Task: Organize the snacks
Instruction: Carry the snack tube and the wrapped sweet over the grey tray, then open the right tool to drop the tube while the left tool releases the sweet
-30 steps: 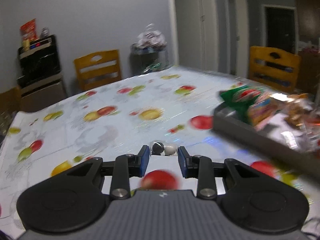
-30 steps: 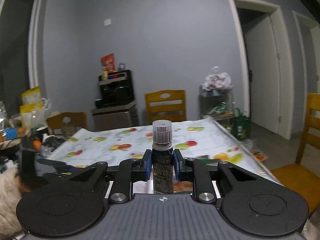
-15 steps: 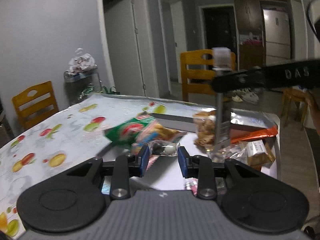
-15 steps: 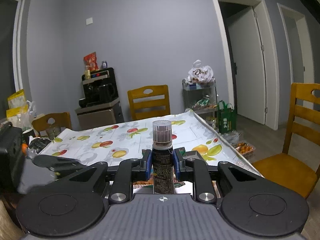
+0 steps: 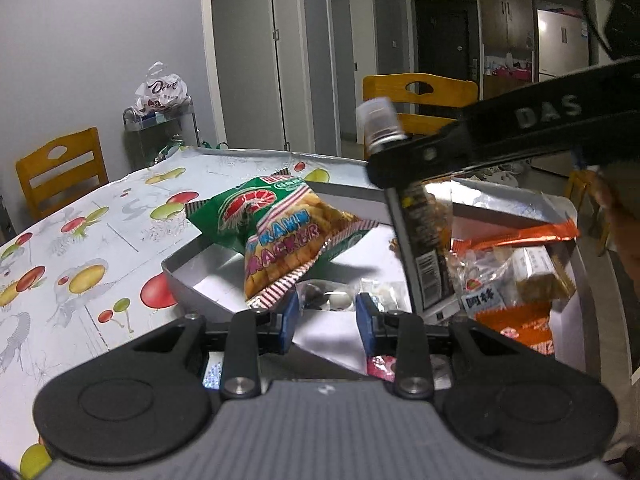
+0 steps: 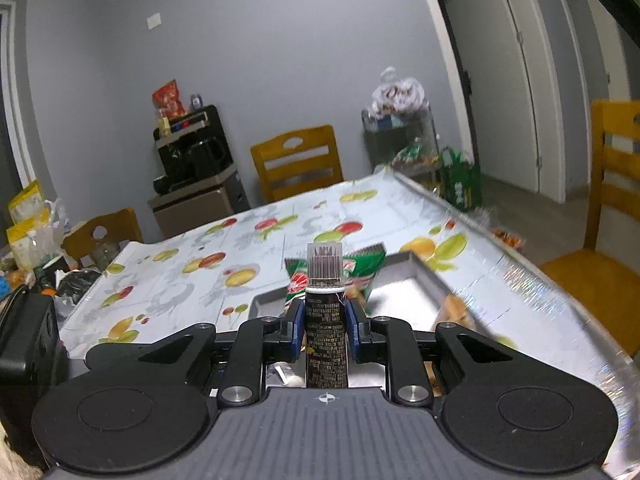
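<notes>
Grey tray (image 5: pixel 192 268): matt, metal-looking, smooth walls. Inside tray, cracker bag (image 5: pixel 280 236): glossy crinkled plastic film; orange wrapper (image 5: pixel 516 236): shiny foil-like. Above tray, dark bottle (image 6: pixel 325 344): glossy printed label, clear ribbed plastic cap. Under tray, tablecloth (image 5: pixel 100 256): smooth, sheeny, fruit print. Beyond tray, chair (image 5: pixel 420 100): varnished wood.

The right tongs (image 6: pixel 325 326) clamp a slim dark bottle with a clear ribbed cap (image 6: pixel 325 332), upright between the blue pads. Just beyond it, a green snack bag (image 6: pixel 362 266) leans in a shallow grey metal tray (image 6: pixel 430 280) on the fruit-patterned table (image 6: pixel 180 280).
</notes>
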`<state>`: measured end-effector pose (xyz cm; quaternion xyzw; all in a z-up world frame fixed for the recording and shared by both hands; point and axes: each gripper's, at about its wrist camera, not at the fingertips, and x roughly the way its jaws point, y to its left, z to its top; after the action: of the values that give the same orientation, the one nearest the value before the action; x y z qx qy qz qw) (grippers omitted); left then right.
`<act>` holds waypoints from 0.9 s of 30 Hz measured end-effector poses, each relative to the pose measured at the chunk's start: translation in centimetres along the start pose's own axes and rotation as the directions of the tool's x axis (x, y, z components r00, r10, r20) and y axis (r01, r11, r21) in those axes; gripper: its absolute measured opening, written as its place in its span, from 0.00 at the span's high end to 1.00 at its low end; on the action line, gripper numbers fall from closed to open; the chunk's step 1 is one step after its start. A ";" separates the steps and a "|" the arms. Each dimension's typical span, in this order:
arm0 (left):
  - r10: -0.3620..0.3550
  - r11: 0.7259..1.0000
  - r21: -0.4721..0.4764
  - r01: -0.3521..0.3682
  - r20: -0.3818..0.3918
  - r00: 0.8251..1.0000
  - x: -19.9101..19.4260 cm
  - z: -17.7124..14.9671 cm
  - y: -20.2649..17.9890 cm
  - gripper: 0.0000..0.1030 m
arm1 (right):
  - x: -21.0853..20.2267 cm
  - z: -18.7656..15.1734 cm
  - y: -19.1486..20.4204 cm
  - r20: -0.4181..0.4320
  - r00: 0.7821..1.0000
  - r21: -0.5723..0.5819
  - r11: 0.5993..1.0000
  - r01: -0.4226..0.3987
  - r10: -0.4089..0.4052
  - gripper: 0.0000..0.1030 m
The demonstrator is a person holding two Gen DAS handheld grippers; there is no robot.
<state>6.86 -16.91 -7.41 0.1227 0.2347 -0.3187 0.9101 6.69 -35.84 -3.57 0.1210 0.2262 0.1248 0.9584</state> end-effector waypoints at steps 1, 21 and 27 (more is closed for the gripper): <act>0.002 1.000 0.006 -0.002 0.003 1.000 0.0 -0.1 0.0 0.72 | 0.1 0.0 -0.1 0.000 1.000 0.004 1.000 0.005 -0.005 0.77; -0.010 1.000 -0.012 0.010 0.014 1.000 -0.3 -0.4 0.5 0.72 | 3.3 -0.4 -1.3 -0.061 0.989 0.059 0.988 0.139 -0.136 0.77; -0.014 1.000 -0.015 0.014 0.015 1.000 -0.3 -0.4 0.5 0.72 | 4.1 -1.0 -2.1 -0.073 0.983 0.081 0.982 0.173 -0.168 0.77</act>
<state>6.85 -16.28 -7.58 0.1118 0.2312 -0.3241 0.9105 10.19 -36.38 -6.71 0.1385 0.2723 0.0362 0.9515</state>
